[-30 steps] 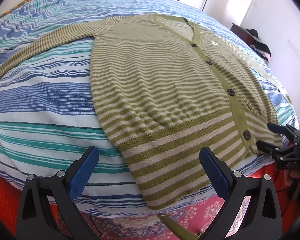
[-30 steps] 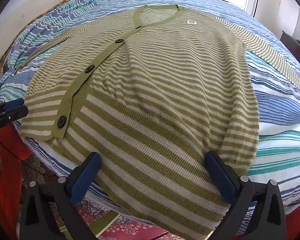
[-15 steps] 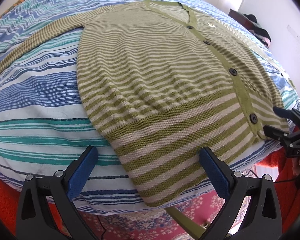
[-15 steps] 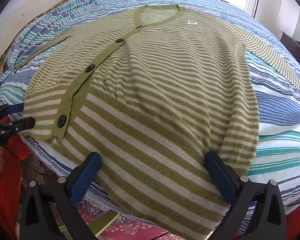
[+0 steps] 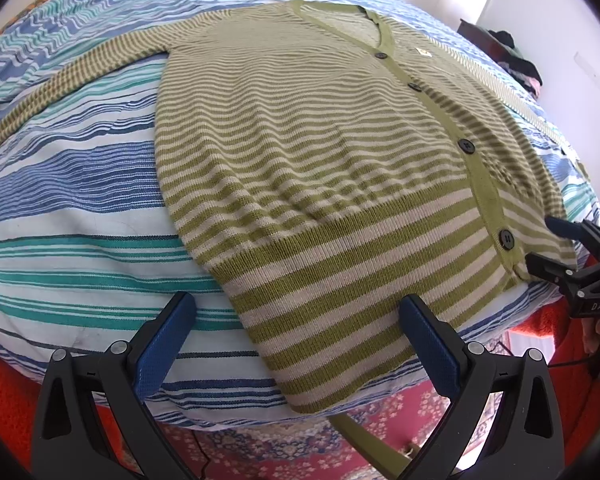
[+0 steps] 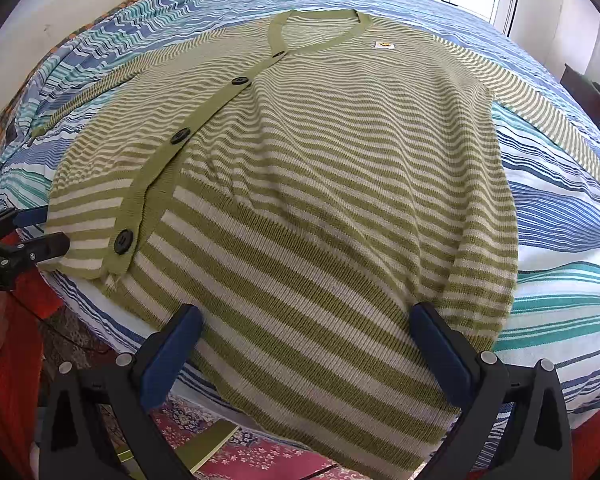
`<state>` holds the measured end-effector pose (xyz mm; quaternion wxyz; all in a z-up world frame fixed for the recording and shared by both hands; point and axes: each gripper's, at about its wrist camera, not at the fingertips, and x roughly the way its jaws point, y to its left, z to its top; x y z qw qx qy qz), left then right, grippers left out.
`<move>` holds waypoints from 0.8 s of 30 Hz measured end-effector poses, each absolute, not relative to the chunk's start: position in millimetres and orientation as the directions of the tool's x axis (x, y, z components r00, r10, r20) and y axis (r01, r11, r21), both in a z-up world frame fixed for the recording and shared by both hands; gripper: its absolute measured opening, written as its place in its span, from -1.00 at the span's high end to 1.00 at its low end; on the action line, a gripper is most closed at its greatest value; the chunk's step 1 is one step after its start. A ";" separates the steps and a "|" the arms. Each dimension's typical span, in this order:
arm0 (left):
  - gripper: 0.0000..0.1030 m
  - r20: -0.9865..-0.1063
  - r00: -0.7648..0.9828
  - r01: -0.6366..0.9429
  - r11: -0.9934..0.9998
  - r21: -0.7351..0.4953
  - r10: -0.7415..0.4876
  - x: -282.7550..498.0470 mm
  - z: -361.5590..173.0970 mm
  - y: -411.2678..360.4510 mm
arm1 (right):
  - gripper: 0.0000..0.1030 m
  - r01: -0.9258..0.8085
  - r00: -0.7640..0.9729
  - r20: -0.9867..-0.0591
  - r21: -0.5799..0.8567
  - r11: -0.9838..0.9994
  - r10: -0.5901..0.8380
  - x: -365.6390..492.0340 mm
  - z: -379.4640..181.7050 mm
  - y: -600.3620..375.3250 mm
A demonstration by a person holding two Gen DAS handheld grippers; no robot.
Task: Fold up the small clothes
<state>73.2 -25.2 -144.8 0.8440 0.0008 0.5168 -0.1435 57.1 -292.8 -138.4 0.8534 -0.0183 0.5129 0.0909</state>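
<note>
A green-and-cream striped cardigan (image 5: 320, 168) lies flat on the striped bed (image 5: 68, 208), filling mid-frame. Both tongs gape open: left tongs (image 5: 300, 344) have shifted little, right tongs (image 6: 306, 344) hold steady at the hem. Folding not begun.

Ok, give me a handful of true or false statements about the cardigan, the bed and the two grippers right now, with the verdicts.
1. The striped cardigan lies spread flat on the bed. True.
2. The cardigan is unbuttoned and open. False: its button band is closed.
3. The left hand-held gripper is open. True.
4. The right hand-held gripper is shut on the hem. False: its jaws stand apart, and it holds nothing.
5. Both sleeves are folded across the chest. False: they stretch outward on the striped bedsheet.
</note>
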 end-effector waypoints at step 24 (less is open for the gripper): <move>-0.96 -0.796 0.584 -0.056 0.971 -0.233 -0.157 81.3 -115.5 44.7 | -0.98 0.152 0.686 -0.696 0.421 0.894 0.211 46.5 -47.7 -456.9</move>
